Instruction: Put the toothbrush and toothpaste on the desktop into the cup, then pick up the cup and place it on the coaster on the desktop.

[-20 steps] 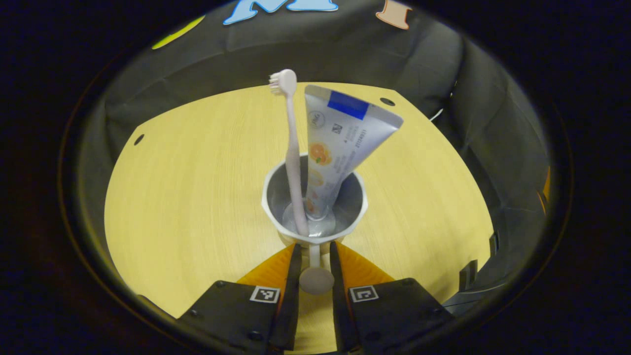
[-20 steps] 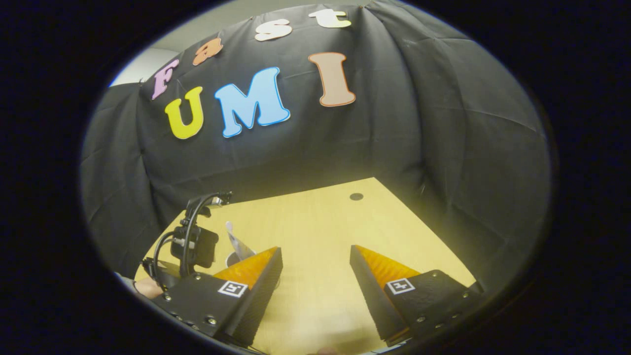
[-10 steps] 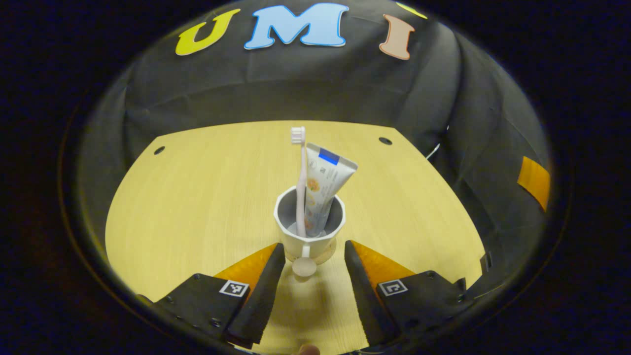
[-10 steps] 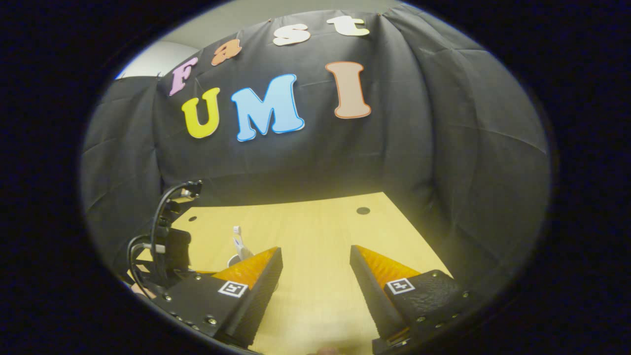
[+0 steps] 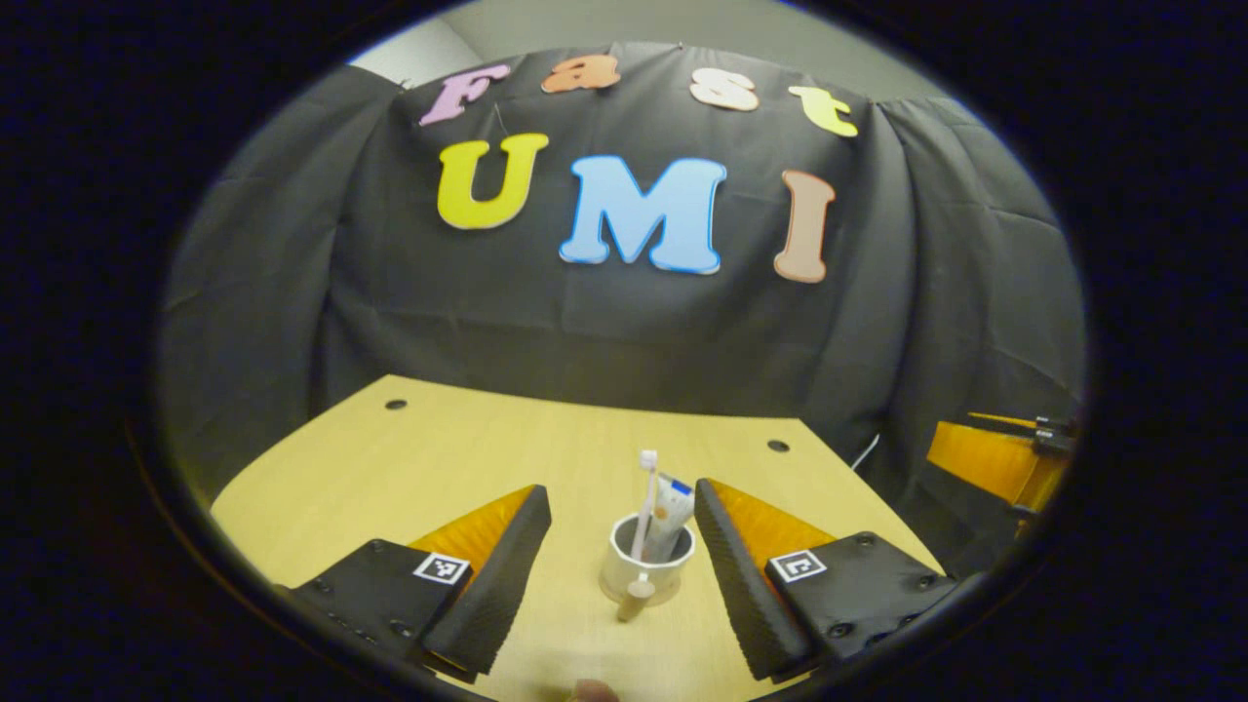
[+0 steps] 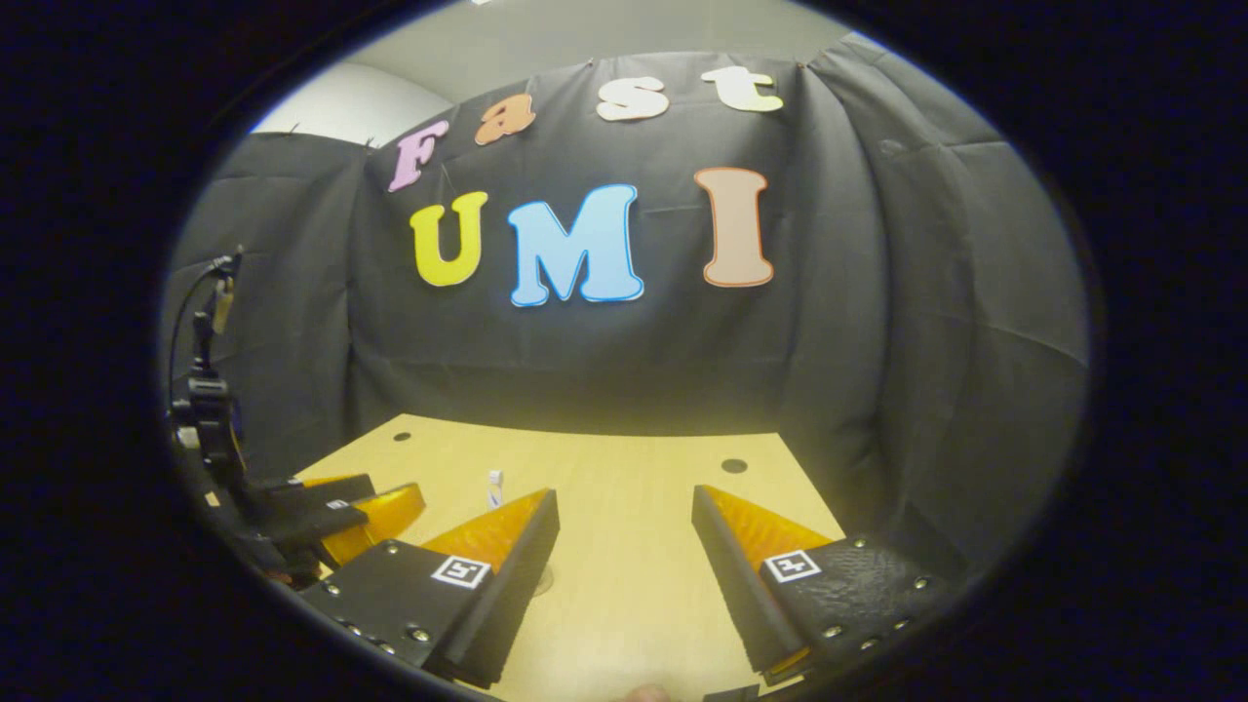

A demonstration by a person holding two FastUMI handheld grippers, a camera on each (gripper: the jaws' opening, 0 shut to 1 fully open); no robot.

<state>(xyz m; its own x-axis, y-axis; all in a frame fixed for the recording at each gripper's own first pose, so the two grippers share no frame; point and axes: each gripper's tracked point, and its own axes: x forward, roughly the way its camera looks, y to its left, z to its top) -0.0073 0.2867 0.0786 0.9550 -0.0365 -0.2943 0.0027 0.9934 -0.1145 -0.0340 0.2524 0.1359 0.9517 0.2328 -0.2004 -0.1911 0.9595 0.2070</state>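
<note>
A white cup [image 5: 647, 572] stands upright on the wooden table [image 5: 439, 439], with a pale toothbrush [image 5: 645, 497] and a toothpaste tube [image 5: 675, 515] leaning inside it. Its handle knob points toward me. My left gripper [image 5: 620, 490] is open and drawn back, its fingers on either side of the cup without touching it. A thin round edge under the cup may be the coaster; I cannot tell. In the right gripper view my right gripper [image 6: 625, 495] is open over bare table, and the toothbrush head [image 6: 494, 480] peeks up behind its left finger.
The black cloth wall closes the table's far side and both flanks. Small dark holes [image 5: 777, 446] mark the table's far corners. The right gripper [image 5: 985, 453] shows at the right edge of the left gripper view; the left gripper [image 6: 370, 507] sits low left in the right gripper view.
My left gripper opened off the cup's handle and drew back and up, leaving the cup standing on the table. The right gripper view tilted upward a little.
</note>
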